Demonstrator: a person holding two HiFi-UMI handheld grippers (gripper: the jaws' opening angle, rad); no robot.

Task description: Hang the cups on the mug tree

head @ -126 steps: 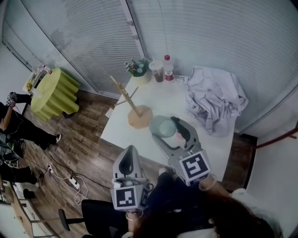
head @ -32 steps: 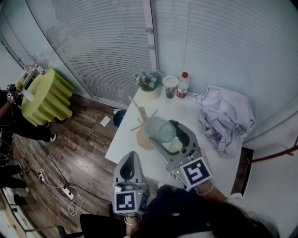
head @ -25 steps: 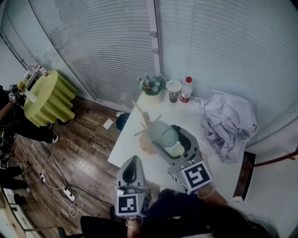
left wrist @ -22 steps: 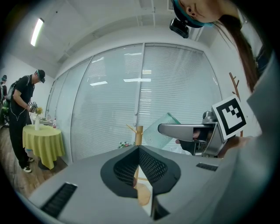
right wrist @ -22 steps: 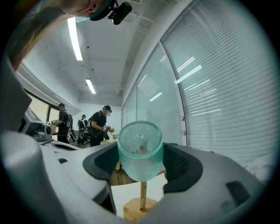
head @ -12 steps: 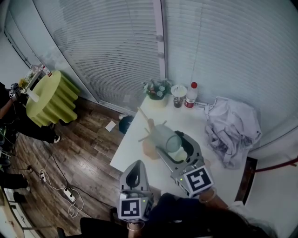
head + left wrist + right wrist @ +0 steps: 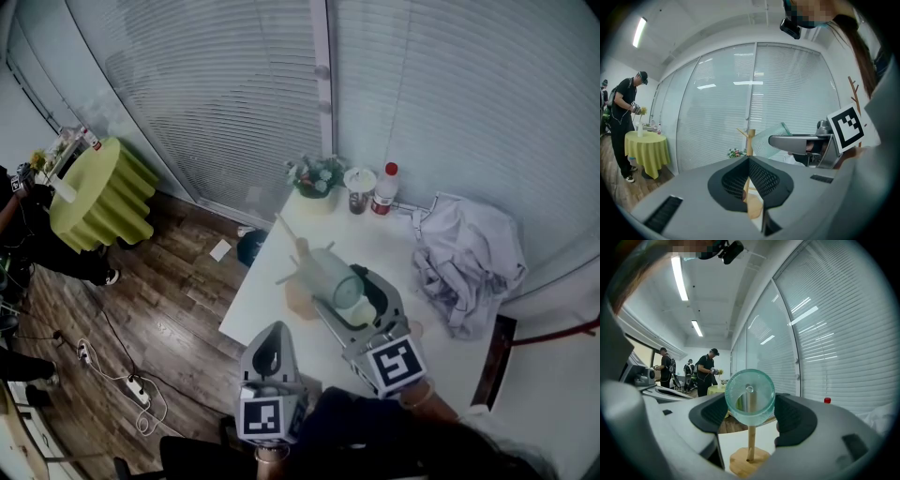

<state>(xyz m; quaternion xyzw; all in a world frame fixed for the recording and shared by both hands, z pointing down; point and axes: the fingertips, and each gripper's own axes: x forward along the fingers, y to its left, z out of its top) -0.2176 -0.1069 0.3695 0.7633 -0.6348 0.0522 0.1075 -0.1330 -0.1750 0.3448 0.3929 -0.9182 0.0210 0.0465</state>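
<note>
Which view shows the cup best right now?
The right gripper view: the cup sits end-on between the right tool's jaws, with the mug tree post visible through the glass. The head view shows it from above, tilted, overlapping the tree. The left gripper view catches only its side.

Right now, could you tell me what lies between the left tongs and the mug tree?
Only bare white table, as the head view shows: nothing stands between the shut left tongs and the mug tree.
</note>
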